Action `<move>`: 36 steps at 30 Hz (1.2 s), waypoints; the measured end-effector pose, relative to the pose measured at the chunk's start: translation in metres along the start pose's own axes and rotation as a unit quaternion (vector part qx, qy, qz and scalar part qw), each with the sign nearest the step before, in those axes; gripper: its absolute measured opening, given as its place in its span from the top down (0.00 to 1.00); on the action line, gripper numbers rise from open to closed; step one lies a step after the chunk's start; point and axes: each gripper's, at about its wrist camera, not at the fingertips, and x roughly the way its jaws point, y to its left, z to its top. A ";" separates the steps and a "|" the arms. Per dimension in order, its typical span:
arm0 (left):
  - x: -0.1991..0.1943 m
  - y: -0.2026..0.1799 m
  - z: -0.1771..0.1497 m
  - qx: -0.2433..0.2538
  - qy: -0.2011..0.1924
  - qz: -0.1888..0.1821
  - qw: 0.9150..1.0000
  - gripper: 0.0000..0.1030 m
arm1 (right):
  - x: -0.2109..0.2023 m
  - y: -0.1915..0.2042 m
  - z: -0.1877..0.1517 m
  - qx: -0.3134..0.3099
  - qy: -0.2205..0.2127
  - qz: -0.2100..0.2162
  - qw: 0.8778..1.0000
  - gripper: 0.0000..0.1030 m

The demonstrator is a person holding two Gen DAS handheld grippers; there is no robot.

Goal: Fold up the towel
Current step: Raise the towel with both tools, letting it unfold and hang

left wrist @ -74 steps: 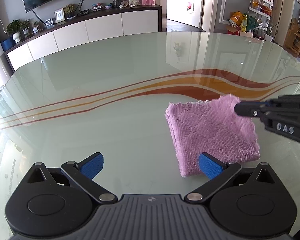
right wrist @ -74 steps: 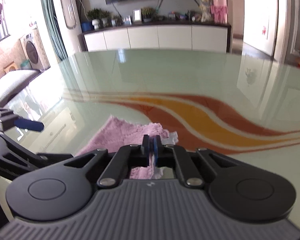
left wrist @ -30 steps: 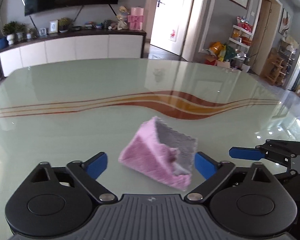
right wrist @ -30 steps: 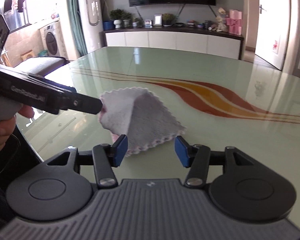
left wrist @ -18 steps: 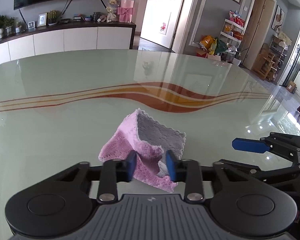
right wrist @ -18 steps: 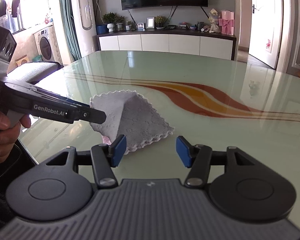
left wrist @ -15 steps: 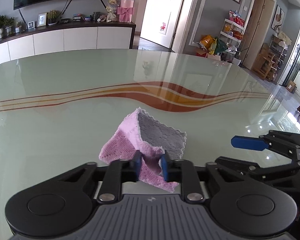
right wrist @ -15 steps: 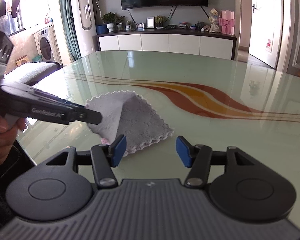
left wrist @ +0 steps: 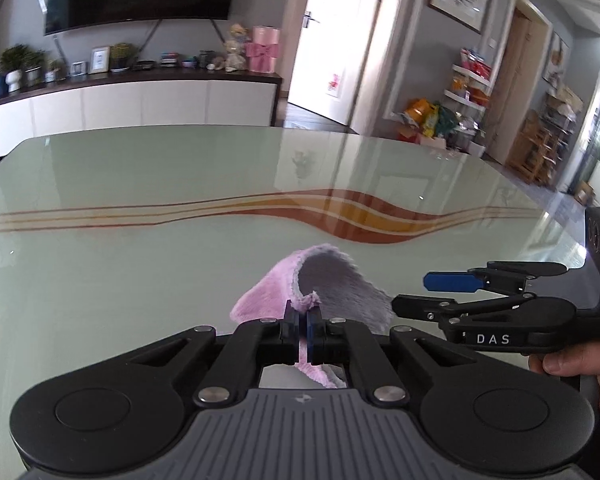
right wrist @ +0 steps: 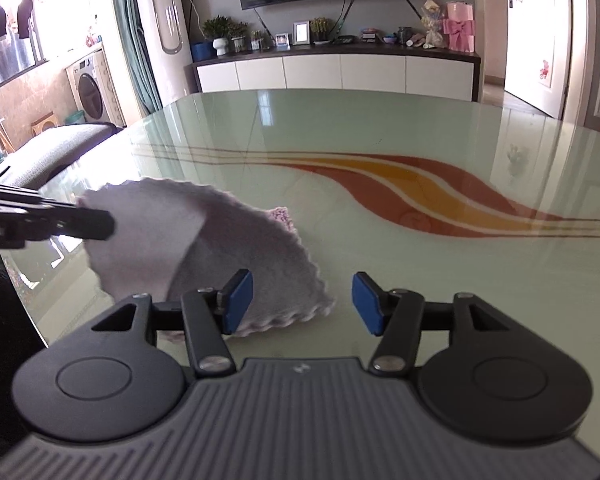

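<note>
The towel [left wrist: 296,292] is pink on one side and grey on the other, with a scalloped edge. It lies partly on the glass table [left wrist: 140,184]. My left gripper [left wrist: 300,330] is shut on the towel's near edge and holds that edge up off the table. In the right wrist view the towel [right wrist: 204,252] rises to the left, where the left gripper [right wrist: 96,226] pinches it. My right gripper [right wrist: 302,300] is open and empty, just right of the towel's near corner. It also shows in the left wrist view [left wrist: 436,292], open beside the towel.
The glass table has red and orange wavy stripes [right wrist: 420,188] across its middle. A white sideboard [left wrist: 140,100] with plants and a pink gift box stands beyond the far edge. A sofa [right wrist: 48,152] is off the left side.
My left gripper closed on the towel's near edge and lifted it higher. My right gripper let go of the towel earlier and stays open beside it.
</note>
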 end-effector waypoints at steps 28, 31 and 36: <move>-0.014 0.038 0.005 -0.011 0.012 0.111 0.994 0.97 | 0.007 0.035 -0.011 -0.076 0.016 0.074 0.994 0.96; -0.018 0.034 0.011 -0.006 -0.001 0.105 0.994 0.97 | -0.007 0.034 -0.004 -0.077 -0.004 0.067 0.995 0.97; -0.027 0.029 0.022 0.004 -0.023 0.095 0.995 0.97 | -0.038 0.026 0.023 -0.086 -0.048 0.045 0.994 0.97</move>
